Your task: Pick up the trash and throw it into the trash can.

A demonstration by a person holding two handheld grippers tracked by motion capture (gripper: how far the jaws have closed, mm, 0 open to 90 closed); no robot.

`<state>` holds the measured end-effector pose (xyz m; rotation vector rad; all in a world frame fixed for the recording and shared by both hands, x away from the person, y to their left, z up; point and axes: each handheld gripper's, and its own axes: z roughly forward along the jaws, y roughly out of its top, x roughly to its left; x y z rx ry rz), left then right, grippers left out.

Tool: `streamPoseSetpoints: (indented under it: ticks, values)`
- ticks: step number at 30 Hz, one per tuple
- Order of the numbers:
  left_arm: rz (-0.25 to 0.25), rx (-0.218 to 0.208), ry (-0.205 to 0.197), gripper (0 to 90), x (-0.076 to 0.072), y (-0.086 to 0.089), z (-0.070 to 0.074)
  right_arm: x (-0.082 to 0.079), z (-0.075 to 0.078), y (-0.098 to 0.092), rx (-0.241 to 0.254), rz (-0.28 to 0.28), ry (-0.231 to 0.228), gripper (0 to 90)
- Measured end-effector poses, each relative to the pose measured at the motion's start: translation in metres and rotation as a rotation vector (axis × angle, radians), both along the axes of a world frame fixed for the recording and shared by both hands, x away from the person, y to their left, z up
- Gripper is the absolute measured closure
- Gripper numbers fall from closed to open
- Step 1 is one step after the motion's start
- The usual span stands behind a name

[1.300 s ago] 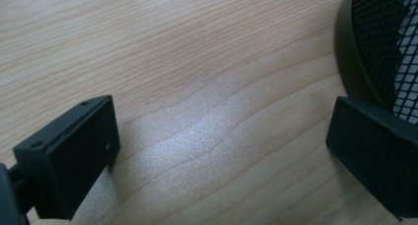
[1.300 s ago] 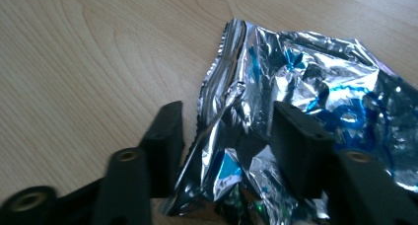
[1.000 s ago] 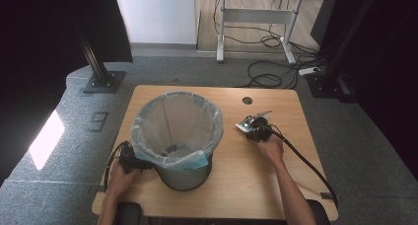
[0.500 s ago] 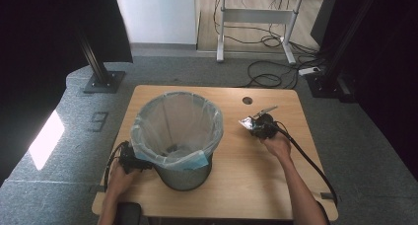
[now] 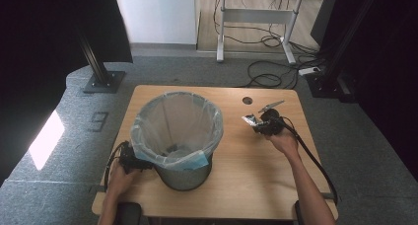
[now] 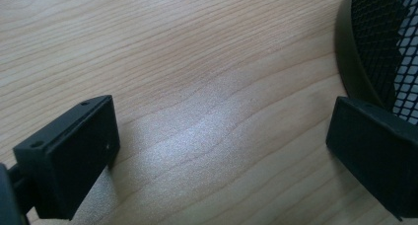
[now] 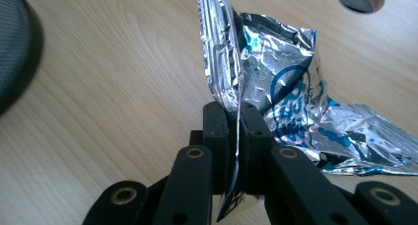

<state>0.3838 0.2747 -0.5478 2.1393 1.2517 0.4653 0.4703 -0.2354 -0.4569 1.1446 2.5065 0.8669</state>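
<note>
where seen from the high view: right gripper (image 5: 260,124) right of lined bin (image 5: 177,136), pinching foil wrapper (image 5: 250,120) above table (image 5: 256,175); left gripper (image 5: 132,162) beside bin base. left gripper view: jaws spread wide, nothing between. right gripper view: jaws clamped on crumpled wrapper (image 7: 276,92).

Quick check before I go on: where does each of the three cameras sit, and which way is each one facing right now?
High view: above the person's side, facing forward and down on the table and lined bin; both forearms enter from below.
Left gripper view: rides the left gripper, low over the wood, jaws wide apart.
Right gripper view: rides the right gripper, jaws shut on a foil wrapper.
Shared: the high and left gripper views both show the bin; the high and right gripper views both show the wrapper.
</note>
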Motion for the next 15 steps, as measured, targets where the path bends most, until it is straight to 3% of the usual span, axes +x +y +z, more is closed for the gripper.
streamPoseSetpoints:
  ticks: [7,15]
  values:
    - [-0.001,0.001,0.002,0.0,0.0,0.0,0.0,-0.007,0.03,0.002,0.044,0.022,-0.033,83.4]
    - [-0.001,0.0,0.002,0.0,0.0,0.0,0.0,-0.013,0.054,0.005,0.071,0.049,-0.05,83.3]
